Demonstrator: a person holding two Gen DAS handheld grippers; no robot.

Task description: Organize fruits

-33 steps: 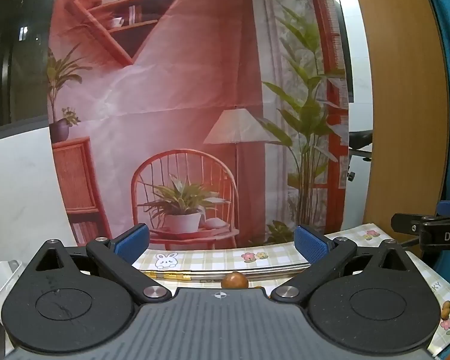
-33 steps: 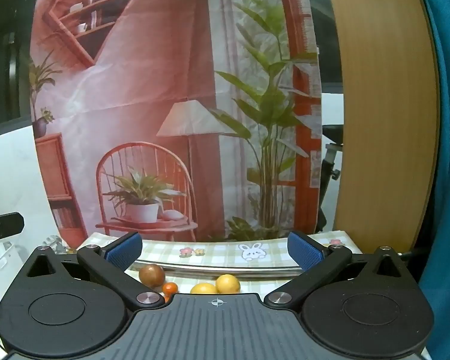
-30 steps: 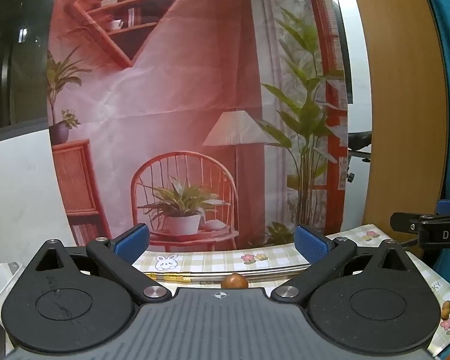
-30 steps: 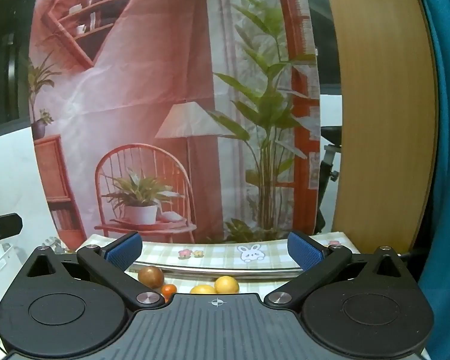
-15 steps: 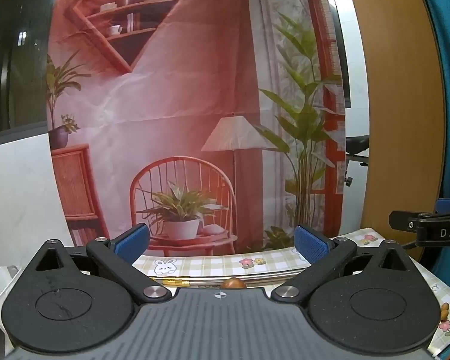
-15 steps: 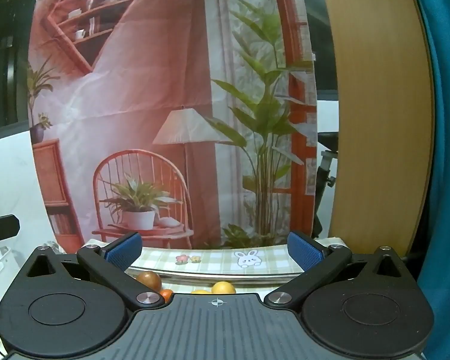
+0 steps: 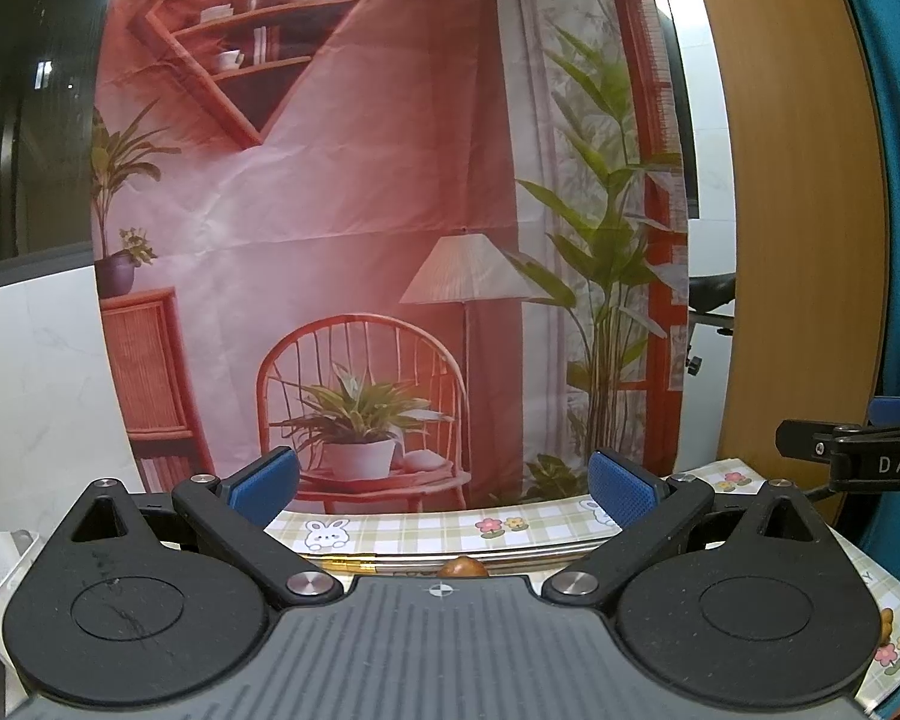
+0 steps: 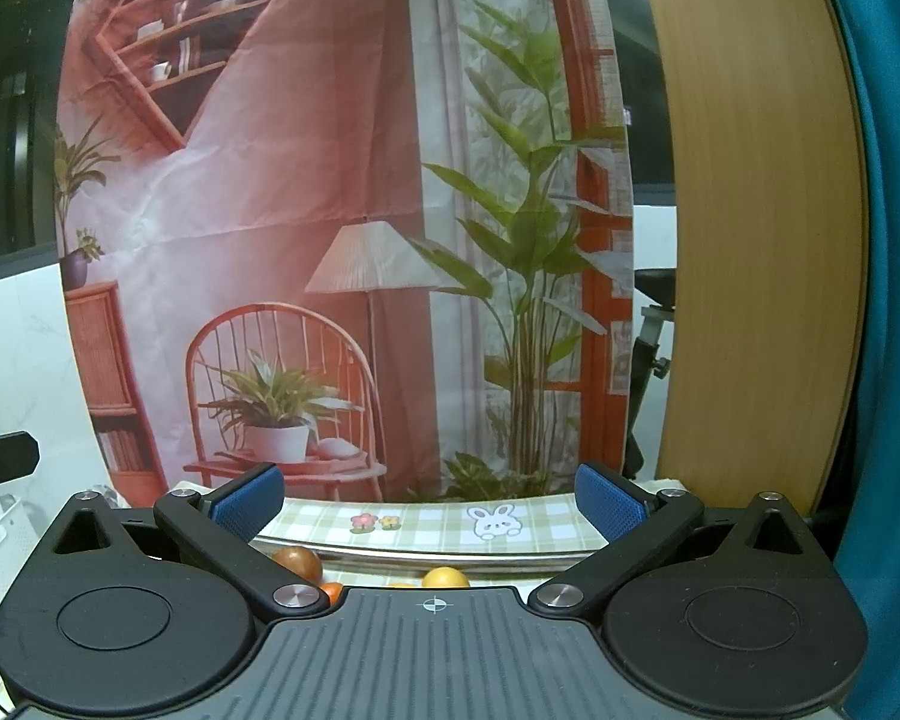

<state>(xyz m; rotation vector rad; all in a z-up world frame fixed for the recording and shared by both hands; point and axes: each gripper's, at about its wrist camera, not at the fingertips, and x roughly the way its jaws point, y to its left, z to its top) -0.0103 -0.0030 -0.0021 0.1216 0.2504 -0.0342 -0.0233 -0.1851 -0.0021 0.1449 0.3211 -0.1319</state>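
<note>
Both views are evenly and fairly brightly lit from the front, with the printed backdrop clear and sharp at the centre and only soft shadows in its creases. The fisheye lens bends straight lines strongly toward the edges, so the wooden panel at the right bows outward. The upper left of each frame is dark, where the window shows small faint reflections, and the black gripper bodies along the bottom show a dull sheen without glare.

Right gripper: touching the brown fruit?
Apart. The right wrist view shows the right gripper open with nothing between its pads; the brown fruit lies on the checked cloth below and behind the left finger.
</note>
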